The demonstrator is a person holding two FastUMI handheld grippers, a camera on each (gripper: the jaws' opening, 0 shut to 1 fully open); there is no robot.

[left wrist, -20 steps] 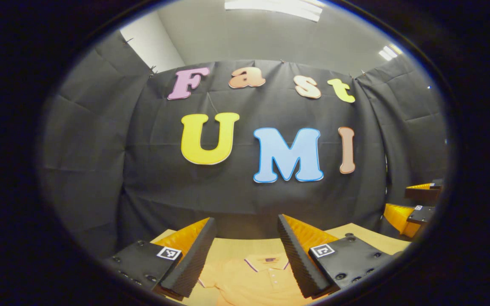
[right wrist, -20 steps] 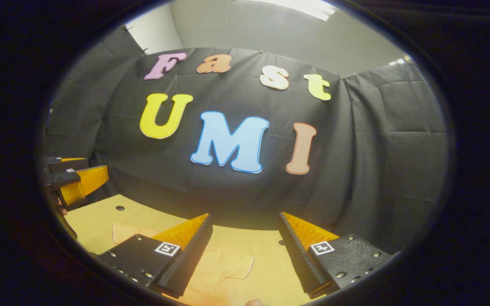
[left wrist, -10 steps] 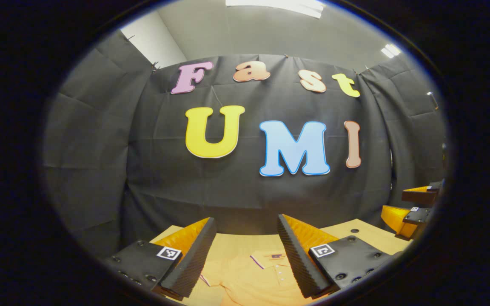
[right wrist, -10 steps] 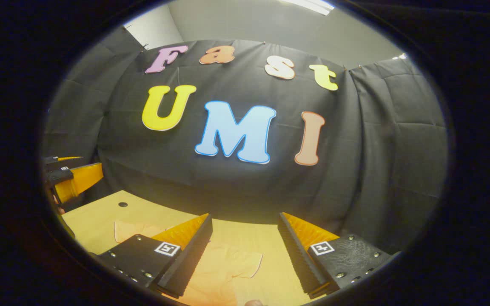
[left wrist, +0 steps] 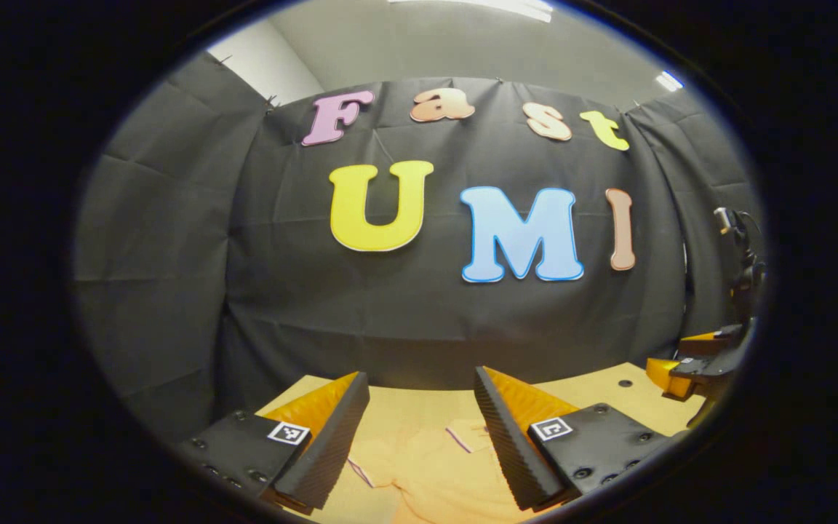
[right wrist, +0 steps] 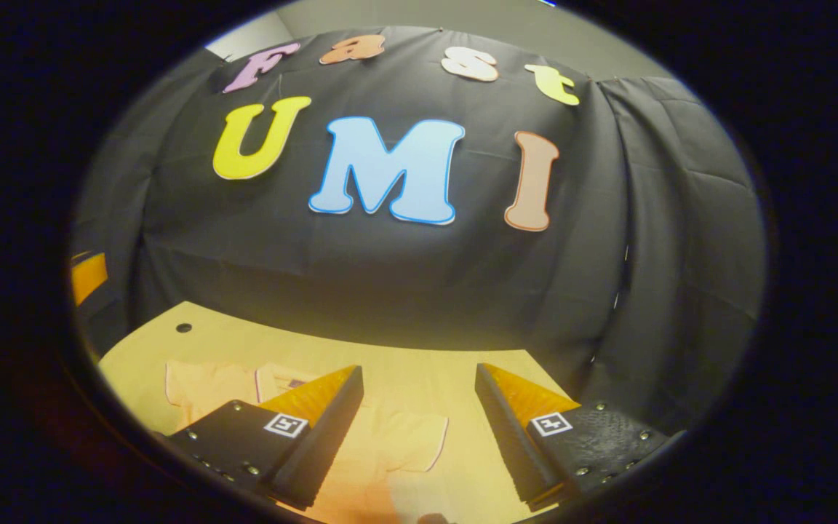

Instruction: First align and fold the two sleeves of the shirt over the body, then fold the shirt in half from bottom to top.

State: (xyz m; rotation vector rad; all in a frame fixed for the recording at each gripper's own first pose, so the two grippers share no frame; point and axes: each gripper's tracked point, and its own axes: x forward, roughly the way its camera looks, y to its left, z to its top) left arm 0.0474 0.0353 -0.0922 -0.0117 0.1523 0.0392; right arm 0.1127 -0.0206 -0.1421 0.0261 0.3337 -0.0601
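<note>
The pale orange short-sleeved polo shirt (left wrist: 426,466) lies flat on the light wooden table (right wrist: 259,342), collar toward the black cloth wall (left wrist: 302,306). In the right gripper view one short sleeve (right wrist: 408,440) with its thin dark trim is spread out sideways from the body, resting on the tabletop, and the other shoulder and sleeve (right wrist: 204,382) also lie outward on the far side. Judging from this, neither sleeve is folded over the body yet, and the bottom-to-top fold is still ahead; the task looks to be at its very start

The left gripper (left wrist: 419,407) hangs above the collar end of the shirt, tilted so that it looks mostly at the wall and only grazes the table at the bottom of its view. Its jaws stand wide apart with nothing between them, and the striped collar placket (left wrist: 463,439) shows in the gap. The right gripper (right wrist: 419,400) is likewise held above the table, aimed slightly more downward, with its jaws wide and empty, and the spread sleeve sits below the gap between its fingers. Neither gripper touches the cloth as far as the views show

In the left gripper view the right gripper (left wrist: 692,360) appears at the right edge, well apart, over the far part of the table near a small dark hole (left wrist: 625,383) in the board. A dark stand with a device (left wrist: 739,255) rises beside the wall there
</note>
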